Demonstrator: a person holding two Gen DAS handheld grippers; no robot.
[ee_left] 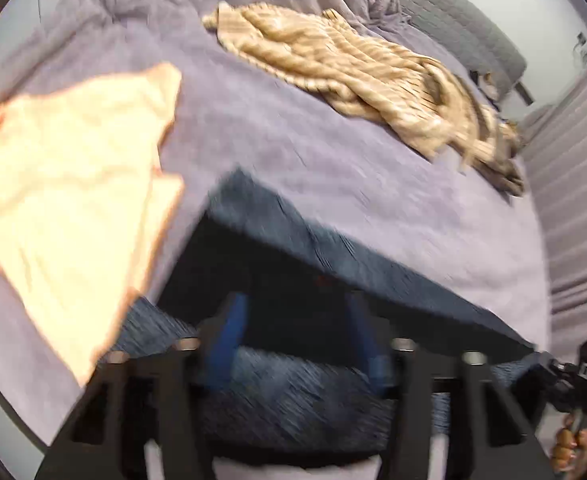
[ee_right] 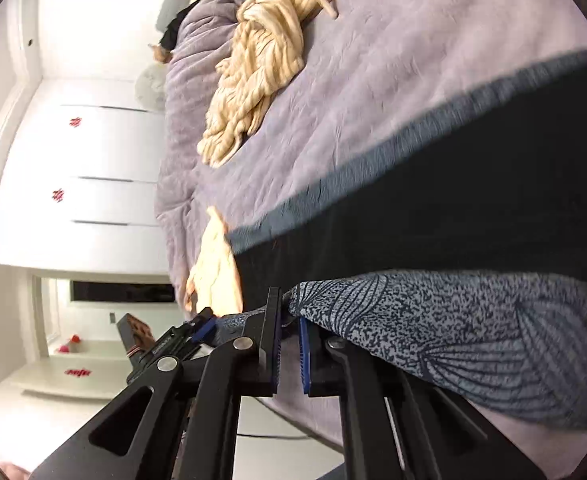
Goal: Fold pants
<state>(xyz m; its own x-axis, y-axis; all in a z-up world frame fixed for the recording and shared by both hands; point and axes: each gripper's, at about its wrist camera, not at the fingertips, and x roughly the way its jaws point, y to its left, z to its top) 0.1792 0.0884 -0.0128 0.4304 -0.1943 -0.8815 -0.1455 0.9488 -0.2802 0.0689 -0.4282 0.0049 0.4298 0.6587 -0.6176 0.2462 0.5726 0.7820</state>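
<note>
Dark blue pants [ee_left: 333, 248] with a speckled leaf print [ee_right: 473, 320] are lifted off the purple bed cover [ee_left: 293, 128], one fold edge stretched between the two grippers. My left gripper [ee_left: 297, 320] stands over the cloth with its blue pads [ee_left: 233, 320] well apart; the fabric runs between and under them, and I see no pad pressing on it. My right gripper [ee_right: 289, 304] is shut on a bunched edge of the pants [ee_right: 453, 220]. The right gripper [ee_left: 573, 376] also shows low on the right in the left wrist view, held by a hand [ee_left: 569, 448]. The picture is blurred.
A folded peach cloth [ee_left: 73, 180] lies left of the pants. A crumpled beige striped garment [ee_left: 353, 68] sits farther up the bed. A grey headboard [ee_left: 453, 12] stands behind. White wardrobe doors [ee_right: 93, 160] face the bed's side.
</note>
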